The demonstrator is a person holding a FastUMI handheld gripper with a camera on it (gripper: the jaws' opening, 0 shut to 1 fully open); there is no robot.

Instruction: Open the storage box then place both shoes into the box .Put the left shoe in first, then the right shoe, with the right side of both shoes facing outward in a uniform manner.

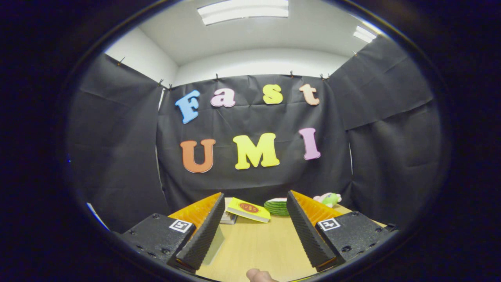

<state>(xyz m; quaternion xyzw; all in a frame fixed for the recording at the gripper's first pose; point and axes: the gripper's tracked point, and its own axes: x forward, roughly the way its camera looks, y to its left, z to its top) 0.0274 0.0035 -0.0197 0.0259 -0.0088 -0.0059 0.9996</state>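
Note:
My gripper is held level above a light wooden table, its two fingers spread wide apart with nothing between them. Beyond the fingers, near the table's far edge by the black cloth wall, lies a yellow book. A fingertip of a person's hand shows at the near side of the table, between the finger bases.
A stack of green plates sits just right of the yellow book. A small green and pink plush toy lies past the right finger. Another book lies partly under the yellow one, behind the left finger.

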